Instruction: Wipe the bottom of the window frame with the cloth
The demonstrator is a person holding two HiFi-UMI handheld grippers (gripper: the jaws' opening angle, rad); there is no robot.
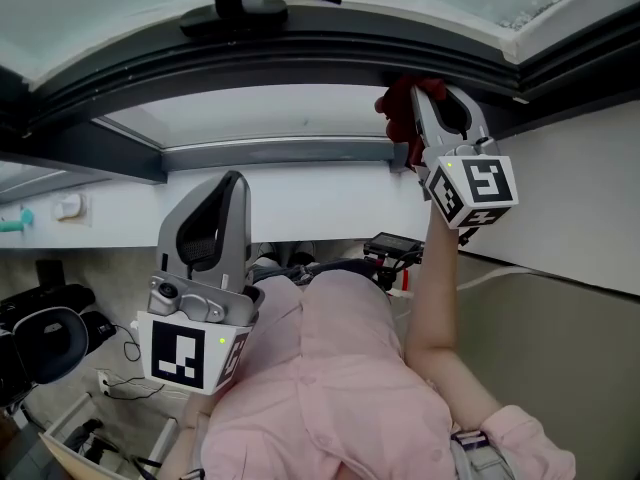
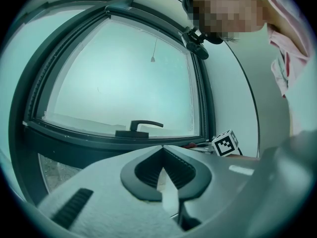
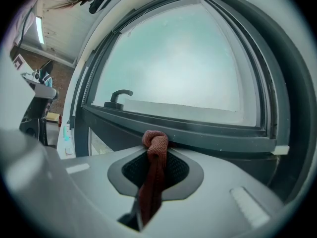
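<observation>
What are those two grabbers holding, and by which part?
The right gripper pinches a dark red cloth just behind its bunched end, which pokes past the tips toward the window frame. The left gripper is shut and empty.

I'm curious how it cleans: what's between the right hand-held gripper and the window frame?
A red cloth, pinched by the right hand-held gripper, its bunched end at the window frame; the right gripper view shows it.

— What is bearing the load up top?
— The bottom rail of the window frame [image 3: 198, 133] is taking the red cloth [image 3: 156, 142], its bunched end pressing against the rail.
— And below?
— The beige floor [image 1: 95, 273] is carrying a black cable [image 1: 128, 346] and a white socket block [image 1: 104, 381].
</observation>
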